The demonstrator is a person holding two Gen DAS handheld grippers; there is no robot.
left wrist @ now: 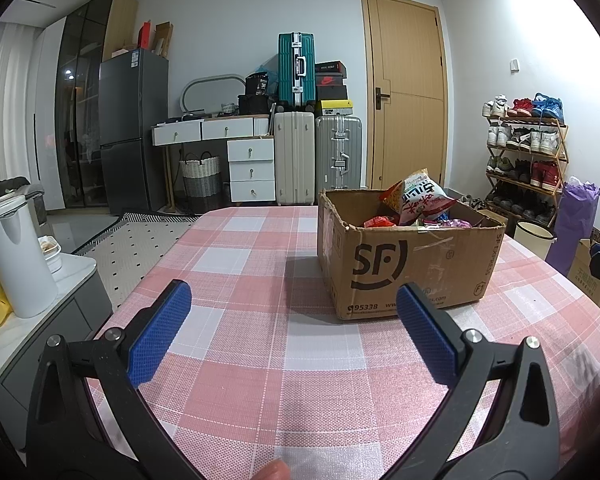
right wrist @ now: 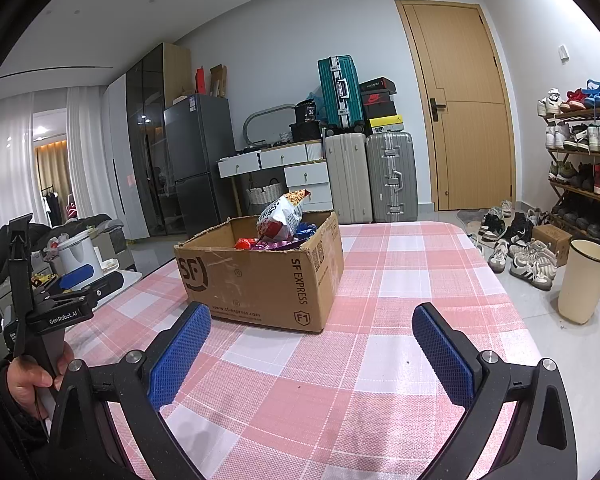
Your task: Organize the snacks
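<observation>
With both tools spread wide and empty, the left gripper (left wrist: 294, 308) faces the box (left wrist: 408, 264) of snacks (left wrist: 420, 200) on the counter (left wrist: 260, 360); approach from above. Only the right gripper (right wrist: 312, 332) view shows the box's side panel and the left hand (right wrist: 30, 376).

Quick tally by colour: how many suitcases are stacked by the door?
Teal suitcase: 1
Cream suitcase: 1
Silver suitcase: 1
Total: 3
</observation>
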